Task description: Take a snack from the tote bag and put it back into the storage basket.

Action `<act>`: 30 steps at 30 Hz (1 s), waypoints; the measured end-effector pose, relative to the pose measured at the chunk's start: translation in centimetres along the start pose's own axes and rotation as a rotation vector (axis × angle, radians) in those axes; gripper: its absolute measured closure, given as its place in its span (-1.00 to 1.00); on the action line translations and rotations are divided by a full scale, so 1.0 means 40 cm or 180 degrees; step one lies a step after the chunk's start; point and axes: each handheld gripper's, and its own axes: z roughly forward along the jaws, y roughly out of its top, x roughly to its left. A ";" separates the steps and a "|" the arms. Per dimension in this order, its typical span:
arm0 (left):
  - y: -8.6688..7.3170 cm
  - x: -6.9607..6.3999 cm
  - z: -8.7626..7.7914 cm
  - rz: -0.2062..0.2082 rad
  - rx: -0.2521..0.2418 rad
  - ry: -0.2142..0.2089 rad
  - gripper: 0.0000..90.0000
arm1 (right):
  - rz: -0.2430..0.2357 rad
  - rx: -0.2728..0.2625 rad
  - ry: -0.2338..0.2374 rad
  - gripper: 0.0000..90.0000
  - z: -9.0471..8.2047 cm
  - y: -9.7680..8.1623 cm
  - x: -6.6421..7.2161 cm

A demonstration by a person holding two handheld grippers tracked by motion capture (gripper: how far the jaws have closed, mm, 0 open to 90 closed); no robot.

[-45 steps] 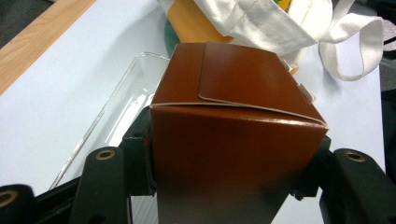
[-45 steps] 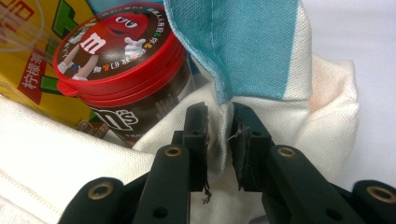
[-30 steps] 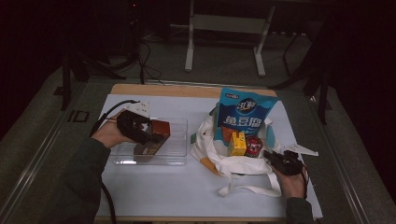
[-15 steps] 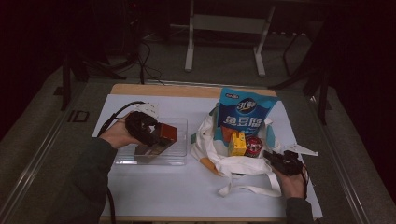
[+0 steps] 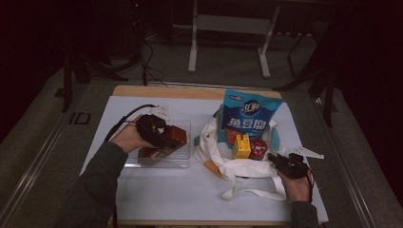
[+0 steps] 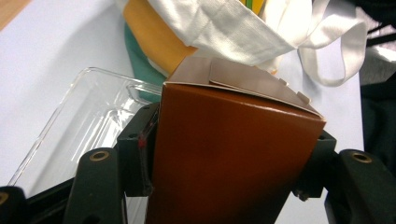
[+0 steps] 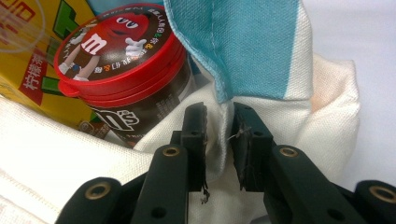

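Now the left gripper [image 5: 159, 137], jaws clamped on the brown box [image 5: 173, 135], has carried it rightward over the clear tray [image 5: 183, 159]; the right gripper [image 5: 280, 164] stays pinching the bag's rim [image 7: 219, 140].

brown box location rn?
High view: the brown box is left of centre, gripped in the left claw over the clear tray, just left of the white bag.

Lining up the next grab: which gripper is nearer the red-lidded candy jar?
Right. The right gripper pinches the bag's cloth beside the candy jar; the left gripper holds a brown box over the clear tray.
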 end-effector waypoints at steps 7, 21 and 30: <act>0.014 -0.015 0.010 0.0221 0.0168 -0.0077 -0.13 | 0.0005 0.0000 0.0005 0.68 0.000 0.000 0.000; 0.008 -0.010 -0.014 0.0254 0.0205 0.0035 -0.07 | 0.0012 -0.0006 0.0011 0.68 0.000 -0.001 0.000; 0.003 0.001 -0.044 0.0212 0.0296 0.0140 -0.05 | 0.0031 -0.0006 0.0023 0.68 0.000 -0.001 -0.002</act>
